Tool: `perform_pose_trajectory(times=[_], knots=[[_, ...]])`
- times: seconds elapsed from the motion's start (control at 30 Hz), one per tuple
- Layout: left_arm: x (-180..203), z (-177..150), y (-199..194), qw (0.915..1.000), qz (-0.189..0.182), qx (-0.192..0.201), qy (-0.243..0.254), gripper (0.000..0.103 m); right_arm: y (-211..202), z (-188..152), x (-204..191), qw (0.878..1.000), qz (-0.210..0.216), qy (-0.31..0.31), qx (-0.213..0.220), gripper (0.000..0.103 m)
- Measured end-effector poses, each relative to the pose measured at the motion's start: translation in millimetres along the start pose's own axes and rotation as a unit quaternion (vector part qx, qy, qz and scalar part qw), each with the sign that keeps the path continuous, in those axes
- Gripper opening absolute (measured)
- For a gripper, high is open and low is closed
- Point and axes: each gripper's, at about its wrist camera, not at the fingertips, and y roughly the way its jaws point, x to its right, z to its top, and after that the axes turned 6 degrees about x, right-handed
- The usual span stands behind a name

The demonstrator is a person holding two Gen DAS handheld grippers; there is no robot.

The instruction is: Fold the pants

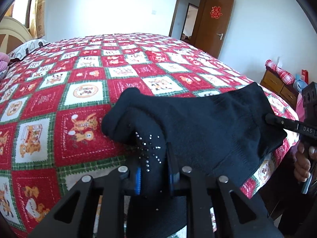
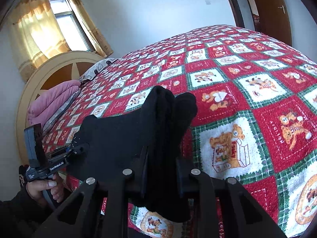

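The black pants [image 1: 198, 123] hang bunched between both grippers, above the near edge of the bed. They have small silver studs [image 1: 148, 148] near my left gripper. My left gripper [image 1: 154, 176] is shut on one end of the pants, with blue pads either side of the cloth. My right gripper [image 2: 161, 170] is shut on the other end of the pants [image 2: 138, 134]. The right gripper shows at the right of the left wrist view [image 1: 273, 120], pinching the cloth. The left gripper shows at the left of the right wrist view [image 2: 79, 148], also on the cloth.
The bed has a red, white and green checked blanket [image 1: 89, 83] with bear prints. Pillows and a folded pink quilt [image 2: 53, 101] lie by the headboard [image 2: 59, 69]. A wooden cabinet [image 1: 281, 87] stands beside the bed. An open brown door [image 1: 216, 19] is behind.
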Motion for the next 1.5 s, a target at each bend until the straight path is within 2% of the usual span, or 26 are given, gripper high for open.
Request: perform_pose_trajectory(times=[0.13, 0.43, 0.7, 0.93, 1.37, 1.5], knots=[[-3.6, 6.5, -11.1, 0.9999, -0.005, 0.014, -0.007, 0.020, 1.0, 8.9, -2.8, 1.000, 0.006, 0.007, -0.001, 0.024], [-44.8, 22.9, -29.2, 0.9983, 0.047, 0.031, -0.012, 0.020, 38.7, 37.9, -39.3, 0.999, 0.044, -0.022, -0.020, 0.024], [-102.1, 36.4, -42.5, 0.9929, 0.103, 0.049, -0.033, 0.020, 106.6, 74.1, -98.8, 0.994, 0.084, -0.062, -0.042, 0.023], [-154.3, 49.5, -56.8, 0.9848, 0.154, 0.067, -0.046, 0.020, 167.6, 98.3, -154.8, 0.987, 0.117, -0.088, -0.059, 0.023], [-242.7, 53.0, -61.6, 0.9672, 0.227, 0.074, -0.088, 0.020, 268.7, 123.1, -238.1, 0.976, 0.163, -0.118, -0.082, 0.023], [-258.9, 47.6, -56.5, 0.9651, 0.233, 0.064, -0.101, 0.020, 299.0, 123.6, -251.7, 0.975, 0.162, -0.120, -0.096, 0.023]])
